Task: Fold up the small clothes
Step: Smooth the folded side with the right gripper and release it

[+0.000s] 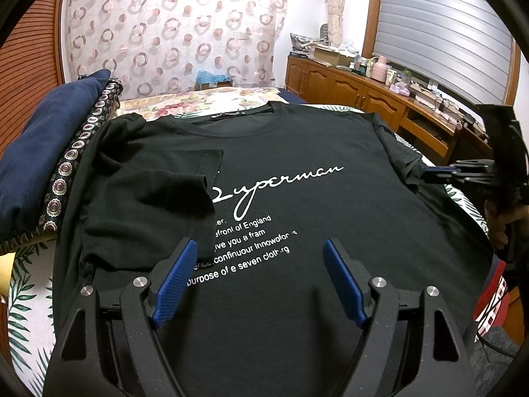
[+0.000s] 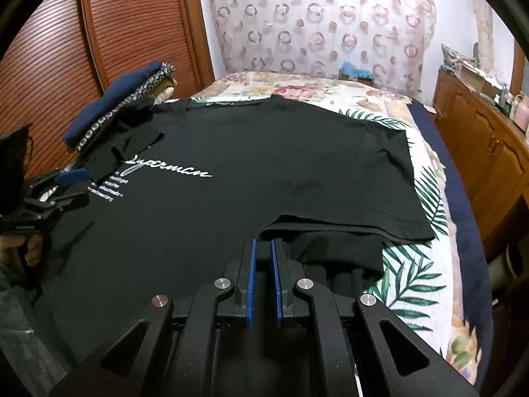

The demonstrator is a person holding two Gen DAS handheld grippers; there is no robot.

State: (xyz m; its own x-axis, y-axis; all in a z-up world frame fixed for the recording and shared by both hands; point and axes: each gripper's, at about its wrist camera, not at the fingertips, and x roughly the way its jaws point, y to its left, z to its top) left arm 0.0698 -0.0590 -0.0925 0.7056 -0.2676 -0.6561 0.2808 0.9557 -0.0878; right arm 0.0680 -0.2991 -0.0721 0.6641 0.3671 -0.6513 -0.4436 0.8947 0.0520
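Black T-shirt (image 1: pixel 297 172) lay flat mid-frame on the bed (image 2: pixel 413 264). One sleeve folded in; other side and body remained. Left hand-held gripper (image 1: pixel 261 278) gaped wide, empty; right hand-held gripper (image 2: pixel 263 258) pinched the shirt's side edge.

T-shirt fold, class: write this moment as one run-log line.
stage: left sleeve folded in | left tool: open, above black T-shirt | right tool: shut on right sleeve | surface: bed

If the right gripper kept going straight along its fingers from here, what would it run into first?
The right gripper is shut on the black T-shirt, pinching fabric below the right sleeve. Straight ahead lies that sleeve's hem fold, so it would probably push into the sleeve first, though depth there is hard to judge.
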